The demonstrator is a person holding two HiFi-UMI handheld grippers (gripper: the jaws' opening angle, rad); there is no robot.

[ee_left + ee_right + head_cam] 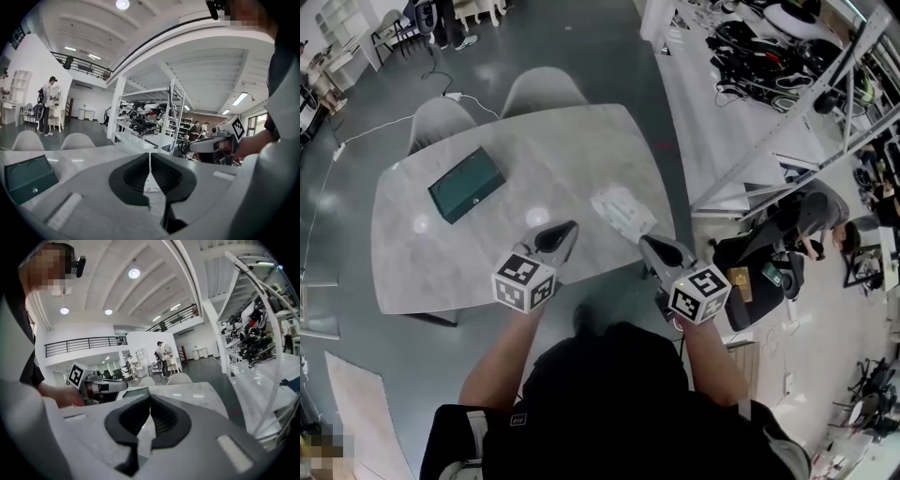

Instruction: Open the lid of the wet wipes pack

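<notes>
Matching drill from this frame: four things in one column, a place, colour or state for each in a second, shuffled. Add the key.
1 wet wipes pack
2 box
3 left gripper
4 chairs

a dark green, on the table, left in the head view
b jaws together, nothing held
c at the table's far side
d pale, near the table's right edge

Pairs: 1-d, 2-a, 3-b, 4-c

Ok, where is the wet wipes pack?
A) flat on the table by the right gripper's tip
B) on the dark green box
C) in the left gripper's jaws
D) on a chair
A: the wet wipes pack lies flat on the table just ahead of the right gripper, apart from the green box.
</notes>
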